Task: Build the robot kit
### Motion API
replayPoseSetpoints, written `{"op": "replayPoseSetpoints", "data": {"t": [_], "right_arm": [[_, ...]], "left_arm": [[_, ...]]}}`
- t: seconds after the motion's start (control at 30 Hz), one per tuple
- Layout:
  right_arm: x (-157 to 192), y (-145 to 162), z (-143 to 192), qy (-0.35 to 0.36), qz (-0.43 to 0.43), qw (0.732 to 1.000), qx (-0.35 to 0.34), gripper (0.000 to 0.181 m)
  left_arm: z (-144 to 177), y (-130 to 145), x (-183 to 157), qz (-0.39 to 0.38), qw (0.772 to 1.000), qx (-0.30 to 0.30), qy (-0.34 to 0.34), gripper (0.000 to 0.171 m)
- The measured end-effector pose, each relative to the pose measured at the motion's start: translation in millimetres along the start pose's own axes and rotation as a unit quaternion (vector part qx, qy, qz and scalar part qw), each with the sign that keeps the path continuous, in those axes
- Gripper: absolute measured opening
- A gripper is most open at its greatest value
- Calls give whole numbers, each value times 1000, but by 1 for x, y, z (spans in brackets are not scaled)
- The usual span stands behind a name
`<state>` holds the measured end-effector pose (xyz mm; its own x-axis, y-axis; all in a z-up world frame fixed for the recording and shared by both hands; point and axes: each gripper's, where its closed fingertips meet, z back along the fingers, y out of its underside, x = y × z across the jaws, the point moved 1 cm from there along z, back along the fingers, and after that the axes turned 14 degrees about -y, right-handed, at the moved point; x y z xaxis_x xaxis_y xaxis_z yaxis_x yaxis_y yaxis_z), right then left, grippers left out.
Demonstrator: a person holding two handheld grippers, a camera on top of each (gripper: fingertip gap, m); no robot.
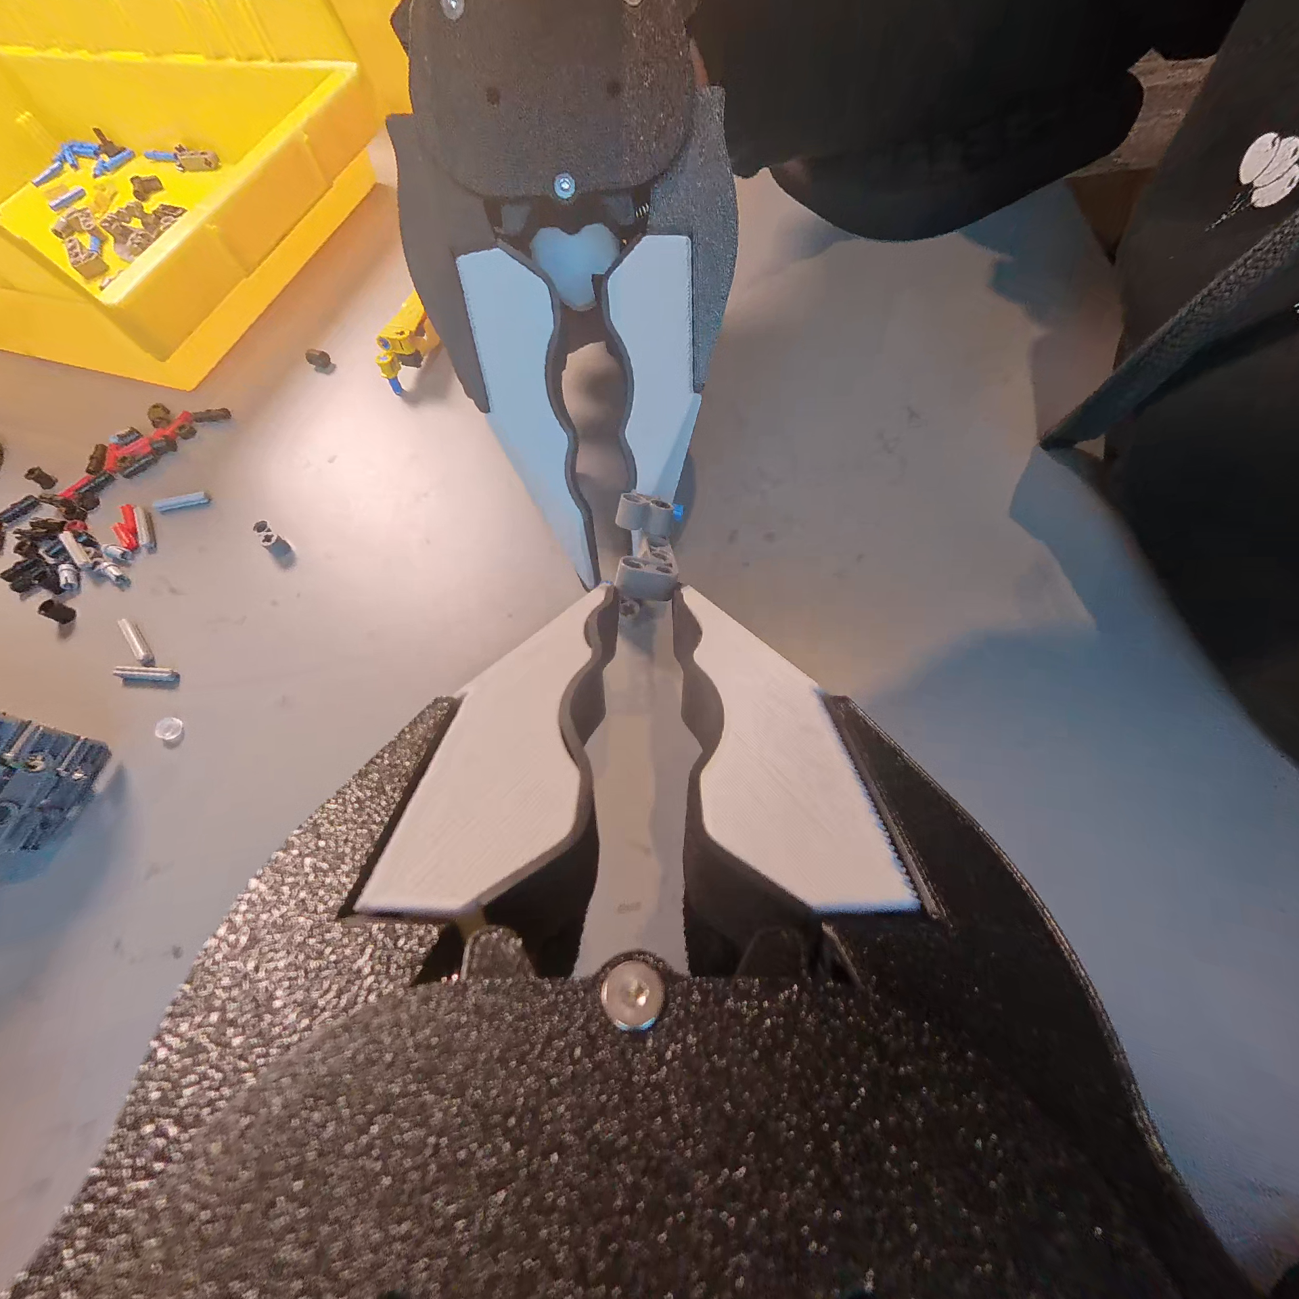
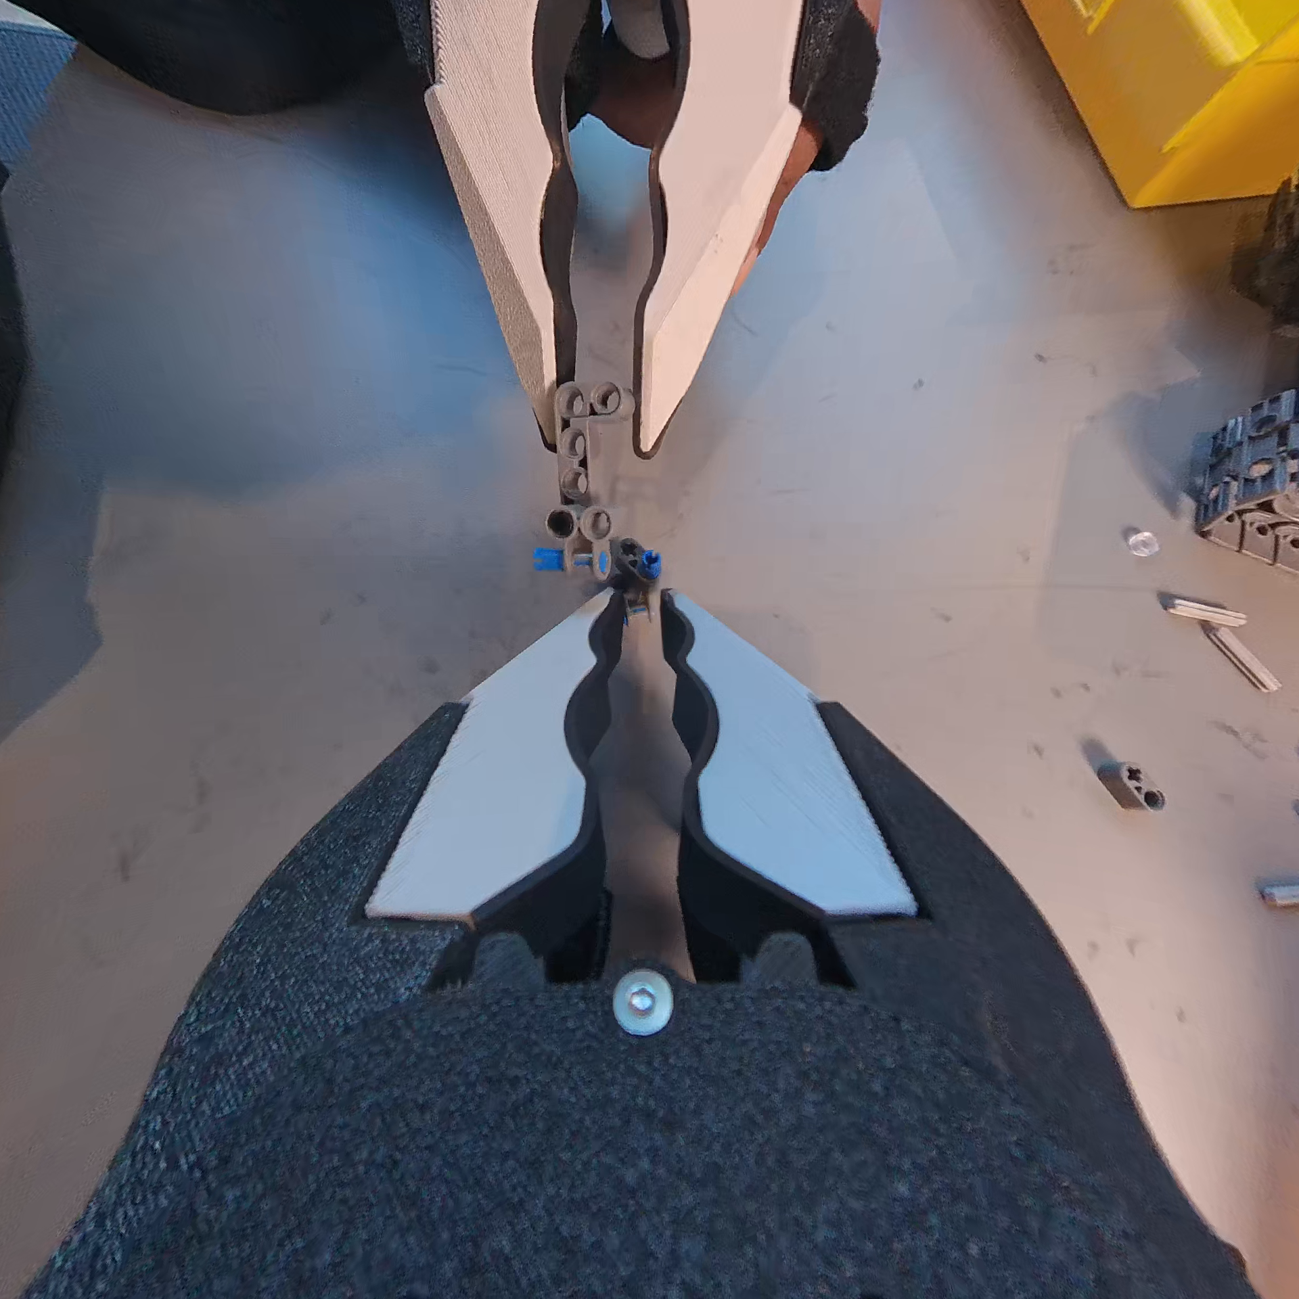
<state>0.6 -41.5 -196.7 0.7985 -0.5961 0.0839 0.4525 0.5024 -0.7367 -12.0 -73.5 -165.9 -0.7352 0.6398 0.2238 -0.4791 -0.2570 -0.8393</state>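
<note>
A: Left gripper first: fingers squeezed tight on a grey beam with holes.

B: And the right gripper?

A: Pinched shut too, on a tiny black joint with a blue pin, touching the beam's far end.

B: Both gripper tips nose to nose, almost touching, over the grey table.

A: Out to the left side, loose little parts in black, red and grey. Behind those, a yellow bin with more bits inside.

B: Grey track links lying well apart, off to the side.
</note>
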Motion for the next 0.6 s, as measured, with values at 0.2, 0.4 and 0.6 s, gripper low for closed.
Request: {"op": "replayPoseSetpoints", "data": {"t": [0.2, 0.4, 0.6], "right_arm": [[1, -8, 29, 8, 6, 999, -50, 29], [-2, -31, 51, 39, 35, 991, -125, 30], [1, -35, 46, 38, 47, 989, -132, 24]], "left_arm": [[0, -8, 12, 10, 999, -21, -36, 14], [-1, -8, 24, 23, 996, -19, -79, 14], [1, -10, 22, 30, 995, -22, -97, 14]]}}
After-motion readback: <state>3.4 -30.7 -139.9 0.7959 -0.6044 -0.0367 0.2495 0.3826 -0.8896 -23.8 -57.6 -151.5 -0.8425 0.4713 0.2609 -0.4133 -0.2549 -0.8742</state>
